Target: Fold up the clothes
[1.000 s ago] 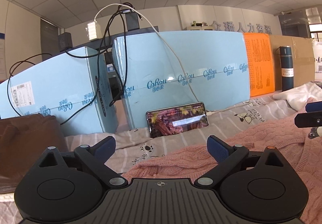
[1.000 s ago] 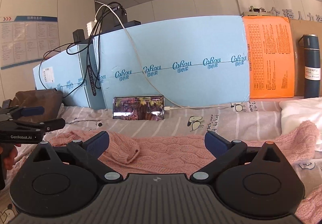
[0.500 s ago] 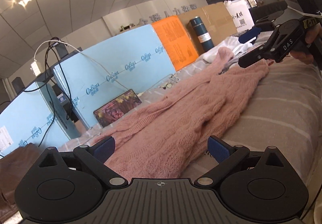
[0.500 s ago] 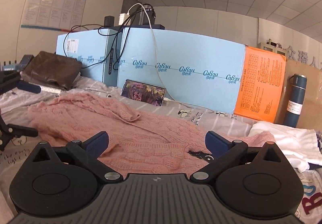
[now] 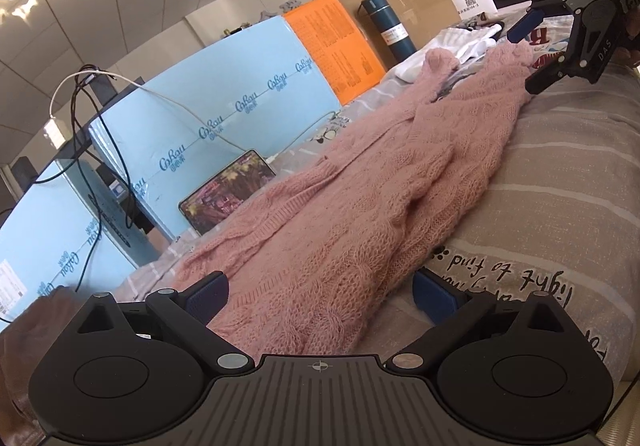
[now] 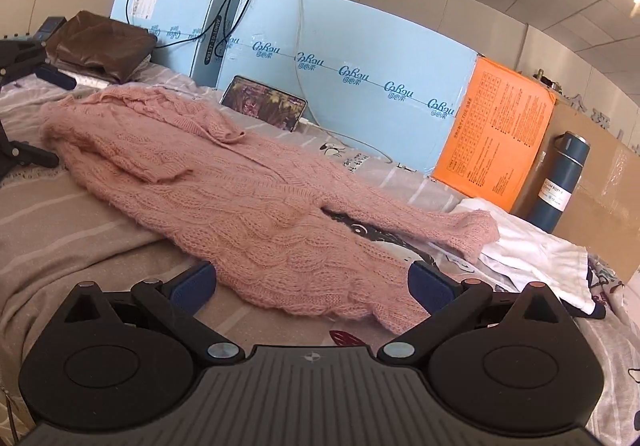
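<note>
Left tongs (image 5: 320, 292): jaws spread wide, gripping nothing; one end of the pink sweater (image 5: 360, 213) lies between the tips. Right tongs (image 6: 310, 282): likewise wide, empty, the opposite end just ahead. Sweater: spread lengthwise on the bed (image 5: 560, 173), one sleeve (image 6: 160, 161) laid over the body, the other trailing toward white clothes (image 6: 532, 250) beyond. Folding partial at most; further folds remain.
</note>
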